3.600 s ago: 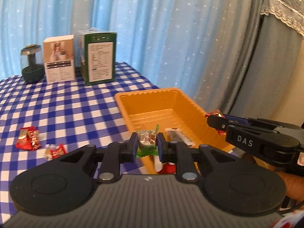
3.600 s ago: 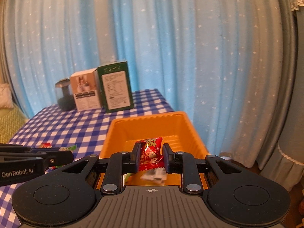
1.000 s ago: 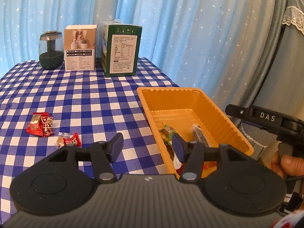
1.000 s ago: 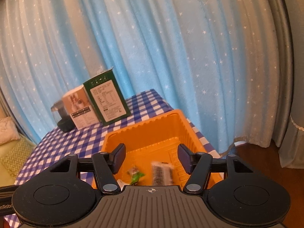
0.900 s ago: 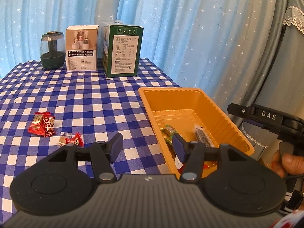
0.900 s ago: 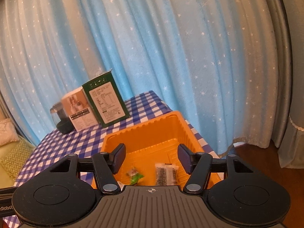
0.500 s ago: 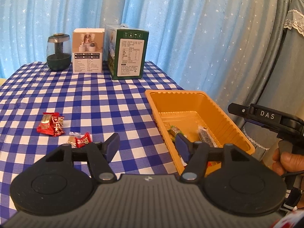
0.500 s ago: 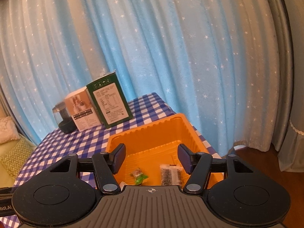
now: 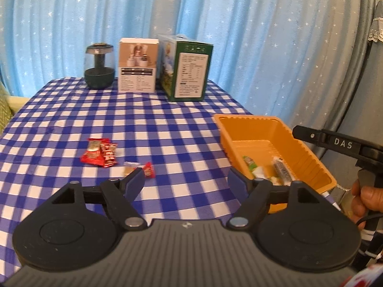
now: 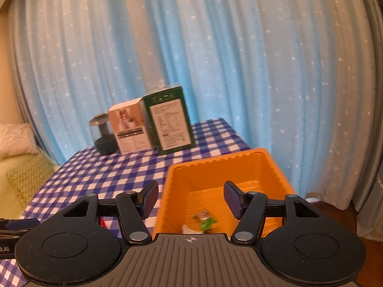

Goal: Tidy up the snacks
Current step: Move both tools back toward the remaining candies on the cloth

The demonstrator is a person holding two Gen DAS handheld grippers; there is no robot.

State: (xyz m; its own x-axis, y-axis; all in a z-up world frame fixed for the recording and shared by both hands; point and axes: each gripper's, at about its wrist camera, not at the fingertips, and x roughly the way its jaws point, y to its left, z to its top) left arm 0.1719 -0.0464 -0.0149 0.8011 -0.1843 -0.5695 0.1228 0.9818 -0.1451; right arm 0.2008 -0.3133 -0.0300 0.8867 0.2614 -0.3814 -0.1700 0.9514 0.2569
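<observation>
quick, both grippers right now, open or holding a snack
Left gripper: jaws opening, nothing between them.
Right gripper: open, holding nothing.

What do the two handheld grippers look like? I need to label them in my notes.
The left gripper and right gripper match: black linkage arms, round black discs, ribbed grey body, blue-padded fingers. The right one's side reads "DAS" and a cable trails below.

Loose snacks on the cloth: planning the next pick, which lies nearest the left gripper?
The small red candy, just beyond the left gripper; the red packets lie farther off.
</observation>
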